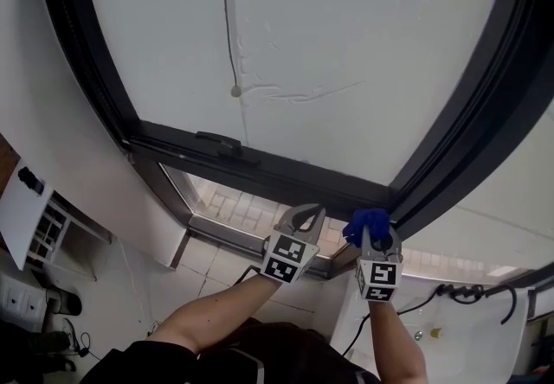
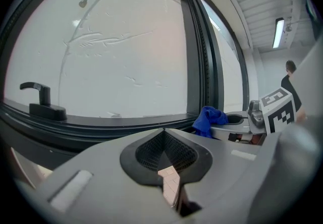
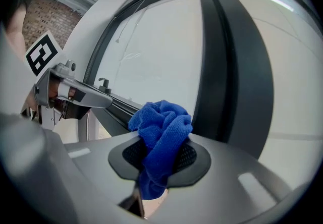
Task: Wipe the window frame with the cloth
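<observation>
Cloth (image 3: 162,132) bunched, clamped in right tool (image 1: 377,244), near window frame (image 1: 277,173) corner; left tool (image 1: 303,216) closed, empty.

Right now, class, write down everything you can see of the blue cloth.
The blue cloth is a soft, bright blue rag of what looks like microfibre, bunched into a crumpled wad. The right gripper is shut on its lower part, so most of it bulges out in front. It is held at the lower right corner of the dark window frame; whether it touches the frame cannot be told.
</observation>
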Available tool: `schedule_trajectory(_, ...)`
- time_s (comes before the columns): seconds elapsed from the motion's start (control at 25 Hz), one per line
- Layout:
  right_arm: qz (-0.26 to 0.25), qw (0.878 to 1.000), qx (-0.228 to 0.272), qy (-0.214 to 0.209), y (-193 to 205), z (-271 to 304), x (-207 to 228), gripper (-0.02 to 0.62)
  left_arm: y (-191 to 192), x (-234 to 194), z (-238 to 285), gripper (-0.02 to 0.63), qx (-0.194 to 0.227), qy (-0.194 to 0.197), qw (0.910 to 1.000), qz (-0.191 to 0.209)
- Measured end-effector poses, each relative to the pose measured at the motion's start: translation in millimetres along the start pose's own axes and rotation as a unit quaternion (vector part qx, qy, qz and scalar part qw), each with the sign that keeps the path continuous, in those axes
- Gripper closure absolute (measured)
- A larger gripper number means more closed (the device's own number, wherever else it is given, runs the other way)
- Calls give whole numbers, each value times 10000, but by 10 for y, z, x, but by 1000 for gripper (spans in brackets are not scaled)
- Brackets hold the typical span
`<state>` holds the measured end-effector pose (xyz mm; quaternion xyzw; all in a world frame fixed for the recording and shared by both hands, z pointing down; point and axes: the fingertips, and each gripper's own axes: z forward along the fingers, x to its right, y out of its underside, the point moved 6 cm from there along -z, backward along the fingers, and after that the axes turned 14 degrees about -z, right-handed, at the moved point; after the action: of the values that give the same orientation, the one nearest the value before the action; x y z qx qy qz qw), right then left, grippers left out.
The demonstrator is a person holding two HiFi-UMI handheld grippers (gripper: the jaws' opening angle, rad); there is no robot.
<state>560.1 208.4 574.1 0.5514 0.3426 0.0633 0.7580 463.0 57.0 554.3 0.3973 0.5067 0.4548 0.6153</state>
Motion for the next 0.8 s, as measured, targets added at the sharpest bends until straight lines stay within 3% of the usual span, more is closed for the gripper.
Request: schedule_trajectory(0.8, -190, 9956, 211, -889, -870, 777, -1391, 514, -188, -1315, -1127, 612, 270, -917, 9952, -187)
